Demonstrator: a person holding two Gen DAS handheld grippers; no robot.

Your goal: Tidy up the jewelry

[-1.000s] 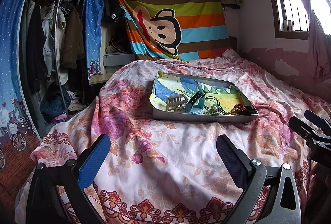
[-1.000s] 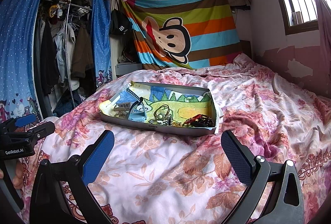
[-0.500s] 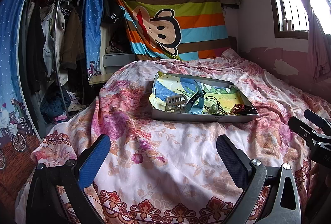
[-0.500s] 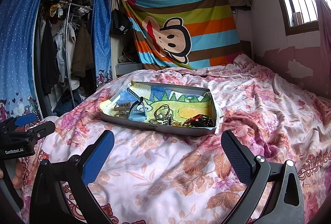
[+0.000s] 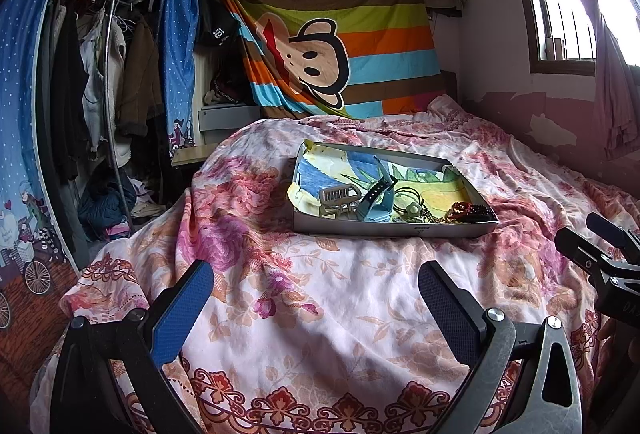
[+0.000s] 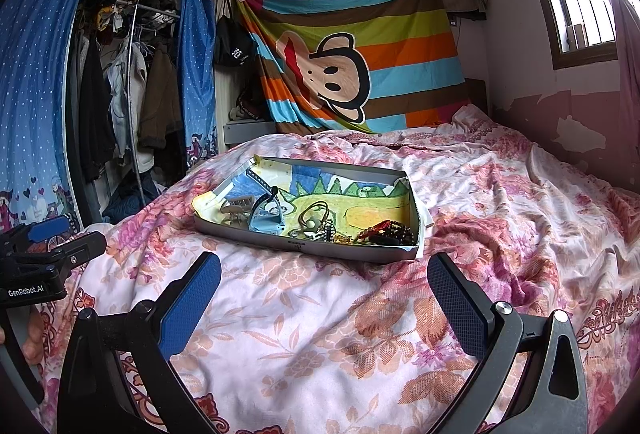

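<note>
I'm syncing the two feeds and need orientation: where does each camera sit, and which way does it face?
Left wrist: on the left gripper, low over the bed, facing the tray; the right gripper shows at the right edge.
Right wrist: on the right gripper, same heading; the left gripper shows at the left edge.
Shared: tray, blue watch, monkey blanket.

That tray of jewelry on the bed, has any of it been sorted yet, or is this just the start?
It looks like the start. Nothing appears sorted: the hair clip, blue watch and dark red beads lie bunched along the near side of the tray. Nothing is in hand: the left gripper and right gripper are open, short of the tray. All the sorting remains.
</note>
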